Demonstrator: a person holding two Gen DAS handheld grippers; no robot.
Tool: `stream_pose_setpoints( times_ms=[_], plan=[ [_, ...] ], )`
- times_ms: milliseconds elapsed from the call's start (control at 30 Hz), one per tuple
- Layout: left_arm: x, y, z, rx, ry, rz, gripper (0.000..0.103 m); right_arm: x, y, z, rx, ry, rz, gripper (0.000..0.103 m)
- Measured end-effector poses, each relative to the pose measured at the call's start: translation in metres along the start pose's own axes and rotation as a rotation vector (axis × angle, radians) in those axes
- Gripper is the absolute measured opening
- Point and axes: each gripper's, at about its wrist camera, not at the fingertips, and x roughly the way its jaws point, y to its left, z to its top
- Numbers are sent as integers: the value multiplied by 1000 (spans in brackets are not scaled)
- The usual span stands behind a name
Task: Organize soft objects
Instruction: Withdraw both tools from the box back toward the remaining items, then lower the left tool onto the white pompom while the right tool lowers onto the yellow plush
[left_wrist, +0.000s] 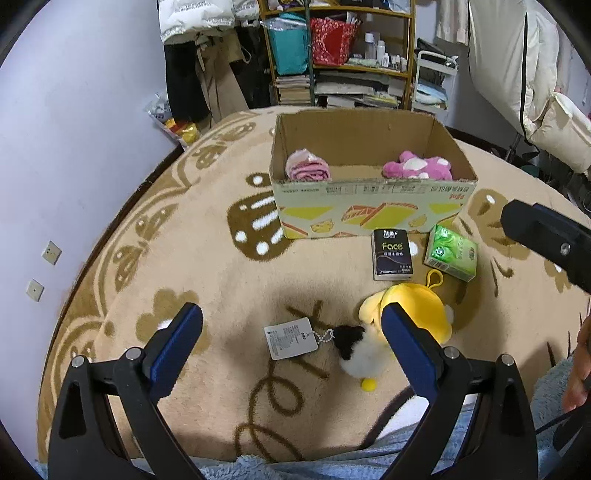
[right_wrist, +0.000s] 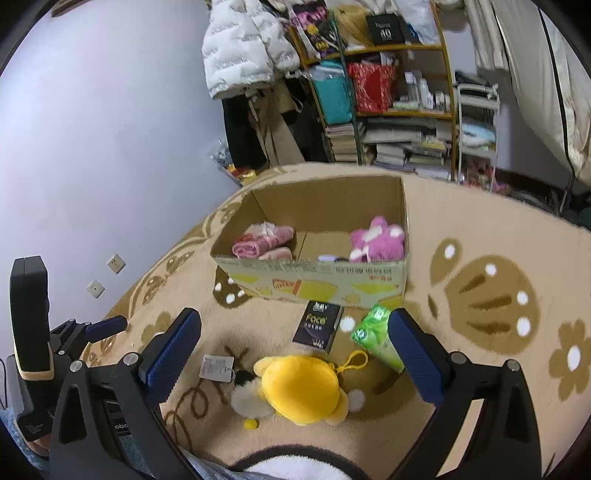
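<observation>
A yellow, white and black plush toy (left_wrist: 413, 321) (right_wrist: 301, 387) with a paper tag (left_wrist: 291, 338) lies on the beige blanket. Behind it lie a black tissue pack (left_wrist: 392, 254) (right_wrist: 317, 325) and a green tissue pack (left_wrist: 452, 253) (right_wrist: 376, 332). An open cardboard box (left_wrist: 369, 206) (right_wrist: 314, 280) holds a pink rolled cloth (left_wrist: 308, 168) (right_wrist: 264, 240) and a magenta plush (left_wrist: 417, 168) (right_wrist: 376, 240). My left gripper (left_wrist: 291, 343) is open, low over the blanket, the toy by its right finger. My right gripper (right_wrist: 295, 350) is open just above the toy.
A beige patterned blanket (left_wrist: 207, 266) covers the surface. A wall runs along the left. Behind the box stand cluttered shelves (right_wrist: 388, 110), hanging coats and a white cart (left_wrist: 432, 81). The right gripper's body (left_wrist: 550, 236) shows at the left view's right edge.
</observation>
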Motion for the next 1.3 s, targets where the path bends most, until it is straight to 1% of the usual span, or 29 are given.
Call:
stream_pose_setpoints(
  times_ms=[167, 300, 433, 700, 833, 900, 1000, 1167, 1300],
  plan=[
    [15, -6, -2, 19, 39, -2, 97, 19, -4, -8, 6, 56, -19, 103],
    [27, -14, -2, 56, 78, -9, 97, 36, -1, -16, -26, 104, -50, 103],
    [36, -19, -4, 79, 105, -19, 97, 49, 0, -21, -29, 145, -54, 103],
    [55, -24, -7, 83, 160, -50, 97, 71, -7, -29, 7, 226, -58, 103],
    [67, -27, -10, 86, 204, -80, 97, 89, -19, -34, 69, 287, -40, 103],
    [72, -30, -12, 104, 220, -89, 97, 99, -25, -39, 113, 320, -16, 103],
    [81, -36, -15, 135, 261, -111, 97, 109, -31, -45, 156, 346, 14, 103],
    [93, -41, -19, 146, 299, -109, 97, 119, -28, -49, 157, 372, 30, 103],
    [100, -40, -21, 133, 326, -118, 97, 129, -28, -56, 173, 425, 31, 103]
  ],
)
